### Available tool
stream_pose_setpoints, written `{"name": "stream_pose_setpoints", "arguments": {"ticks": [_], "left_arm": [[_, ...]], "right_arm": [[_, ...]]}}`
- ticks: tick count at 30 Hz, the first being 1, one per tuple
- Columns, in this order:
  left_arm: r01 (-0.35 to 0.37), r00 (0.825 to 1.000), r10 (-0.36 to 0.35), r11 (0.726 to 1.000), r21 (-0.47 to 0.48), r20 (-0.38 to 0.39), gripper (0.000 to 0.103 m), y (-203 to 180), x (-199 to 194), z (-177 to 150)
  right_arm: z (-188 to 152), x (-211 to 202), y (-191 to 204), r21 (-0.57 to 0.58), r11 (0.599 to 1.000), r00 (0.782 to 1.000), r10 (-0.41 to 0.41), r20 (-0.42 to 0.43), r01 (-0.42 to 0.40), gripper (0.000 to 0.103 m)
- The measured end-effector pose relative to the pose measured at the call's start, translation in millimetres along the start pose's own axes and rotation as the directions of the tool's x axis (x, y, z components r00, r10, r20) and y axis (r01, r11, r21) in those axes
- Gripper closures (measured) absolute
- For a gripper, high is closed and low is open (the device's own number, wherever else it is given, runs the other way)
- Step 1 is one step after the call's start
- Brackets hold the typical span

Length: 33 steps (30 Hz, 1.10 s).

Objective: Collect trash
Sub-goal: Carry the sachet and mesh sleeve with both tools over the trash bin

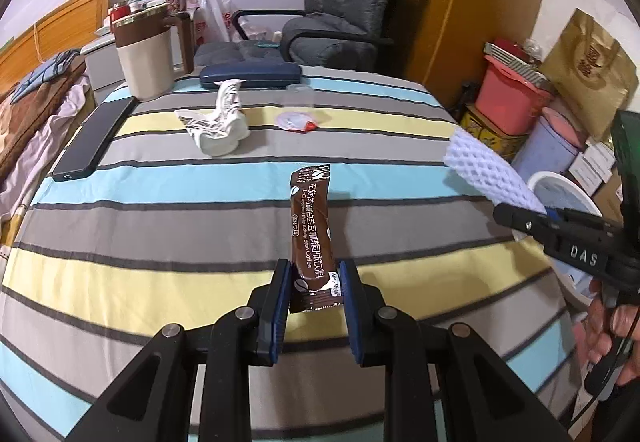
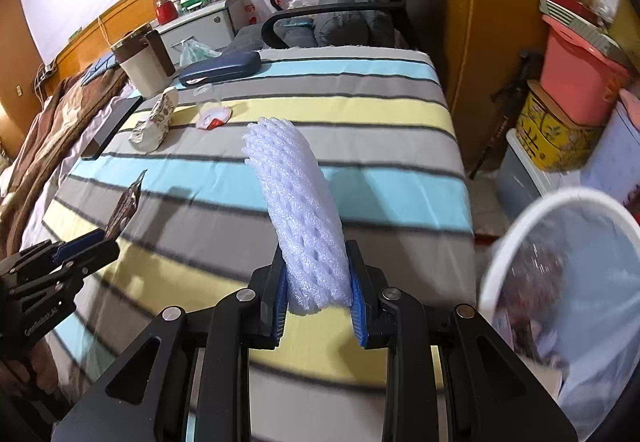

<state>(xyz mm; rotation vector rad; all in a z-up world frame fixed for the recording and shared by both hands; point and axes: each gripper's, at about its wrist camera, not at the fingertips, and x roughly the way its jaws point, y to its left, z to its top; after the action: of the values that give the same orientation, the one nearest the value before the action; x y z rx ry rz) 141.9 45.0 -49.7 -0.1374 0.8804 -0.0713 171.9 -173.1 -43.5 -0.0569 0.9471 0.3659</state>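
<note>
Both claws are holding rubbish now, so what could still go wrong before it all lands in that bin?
1. The left claw pinches only the bottom end of the brown coffee sachet, which stands tall; it might twist loose.
2. The right claw squeezes a soft white foam net sleeve that could spring out.
3. The white-rimmed lined bin sits beside the striped table, below its edge, so a drop could miss.

home bedroom | bed [image 1: 36, 98] | striped tablecloth [image 1: 160, 226] | armchair [image 1: 340, 2]
</note>
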Motion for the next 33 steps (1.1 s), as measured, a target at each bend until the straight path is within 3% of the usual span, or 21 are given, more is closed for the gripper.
{"name": "stream_pose_setpoints", "arguments": {"ticks": [20, 33], "left_arm": [[0.107, 0.994, -0.107, 0.991, 0.081, 0.001, 0.078, -50, -26, -26], [0.133, 0.991, -0.132, 0.978, 0.161, -0.016, 0.078, -82, -12, -13]], "right_arm": [[-49, -42, -1, 0.073, 0.997, 0.999, -0.022, 0.044, 0.019, 0.075], [-57, -50, -23, 0.115, 0.991, 0.996, -0.072, 0.044, 0.066, 0.075]]}}
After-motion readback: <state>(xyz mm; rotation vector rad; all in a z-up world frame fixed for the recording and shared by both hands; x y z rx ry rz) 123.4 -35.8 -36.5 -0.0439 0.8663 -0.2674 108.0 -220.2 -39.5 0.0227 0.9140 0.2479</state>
